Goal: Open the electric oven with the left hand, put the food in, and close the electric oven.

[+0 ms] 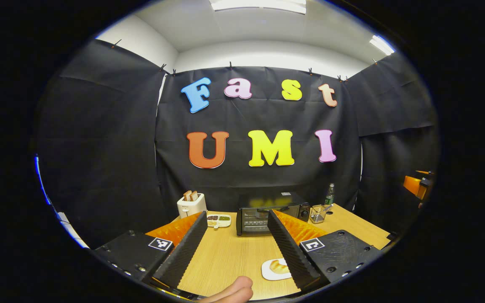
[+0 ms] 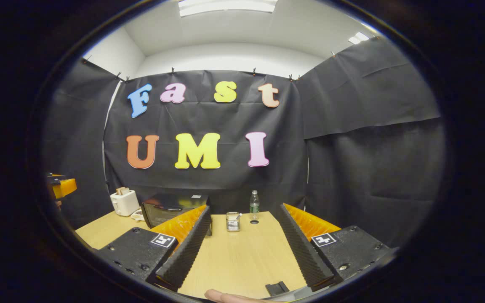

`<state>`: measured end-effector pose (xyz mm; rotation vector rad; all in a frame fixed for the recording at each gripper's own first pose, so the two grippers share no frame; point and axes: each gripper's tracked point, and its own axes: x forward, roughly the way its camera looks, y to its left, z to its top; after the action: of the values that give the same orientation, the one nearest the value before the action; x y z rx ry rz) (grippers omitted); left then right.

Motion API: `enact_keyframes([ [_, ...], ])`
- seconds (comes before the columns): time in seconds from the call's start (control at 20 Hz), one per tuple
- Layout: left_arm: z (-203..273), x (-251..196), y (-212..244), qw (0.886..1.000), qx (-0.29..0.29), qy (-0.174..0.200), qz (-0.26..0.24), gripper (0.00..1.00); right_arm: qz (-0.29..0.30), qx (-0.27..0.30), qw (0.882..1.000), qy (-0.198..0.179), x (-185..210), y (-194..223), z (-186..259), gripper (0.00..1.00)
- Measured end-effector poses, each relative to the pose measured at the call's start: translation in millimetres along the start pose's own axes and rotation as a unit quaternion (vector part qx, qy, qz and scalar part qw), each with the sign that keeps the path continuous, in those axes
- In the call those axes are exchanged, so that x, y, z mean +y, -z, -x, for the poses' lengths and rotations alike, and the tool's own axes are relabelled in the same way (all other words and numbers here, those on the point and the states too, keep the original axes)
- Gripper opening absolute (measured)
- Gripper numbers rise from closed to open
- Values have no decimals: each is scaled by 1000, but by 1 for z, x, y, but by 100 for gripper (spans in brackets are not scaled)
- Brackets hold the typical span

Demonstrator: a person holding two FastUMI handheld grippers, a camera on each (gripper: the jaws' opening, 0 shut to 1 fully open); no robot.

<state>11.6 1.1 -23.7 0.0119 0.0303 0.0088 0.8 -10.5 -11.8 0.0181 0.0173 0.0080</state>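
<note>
A black electric oven (image 1: pixel 267 216) stands at the back of the wooden table (image 1: pixel 234 256) with its door closed. A bread roll (image 1: pixel 279 266) lies on a small white plate (image 1: pixel 270 272) near the table's front, just left of my left gripper's right finger. My left gripper (image 1: pixel 237 219) is open, held above the table and pointing at the oven. In the right gripper view the oven (image 2: pixel 171 210) sits at the back left. My right gripper (image 2: pixel 244 212) is open over bare table (image 2: pixel 242 256), with nothing between its fingers.
A white toaster (image 1: pixel 191 203) with bread slices stands back left, with a small divided dish (image 1: pixel 218 220) beside it. A wire holder (image 1: pixel 317 213) and a green bottle (image 1: pixel 330 194) stand right of the oven. A small black object (image 2: pixel 277 288) lies near the table's front edge.
</note>
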Motion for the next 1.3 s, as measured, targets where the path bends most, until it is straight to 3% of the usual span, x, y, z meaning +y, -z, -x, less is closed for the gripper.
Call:
enact_keyframes([
  [0.25, -18, -11, 5, 1000, -2, 4, 3, 94, -9, -10, 1000, -8, -4, 10, -1, 100],
  [0.55, -71, -53, 16, 999, 7, 51, -7, 94, -2, -24, 1000, -17, -10, 23, -17, 100],
  [0.95, -200, -94, 26, 997, 12, 70, -7, 96, -23, -52, 998, -26, -16, 35, -9, 100],
  [1.05, -235, -97, 48, 997, 36, 65, -3, 100, -17, -53, 998, -33, -17, 39, -8, 100],
  [1.1, -250, -102, 60, 996, 54, 66, 2, 96, -15, -49, 998, -33, -20, 44, -10, 100],
  [1.3, -308, -121, 91, 994, 84, 61, 13, 96, -13, -43, 998, -33, -32, 61, -18, 100],
])
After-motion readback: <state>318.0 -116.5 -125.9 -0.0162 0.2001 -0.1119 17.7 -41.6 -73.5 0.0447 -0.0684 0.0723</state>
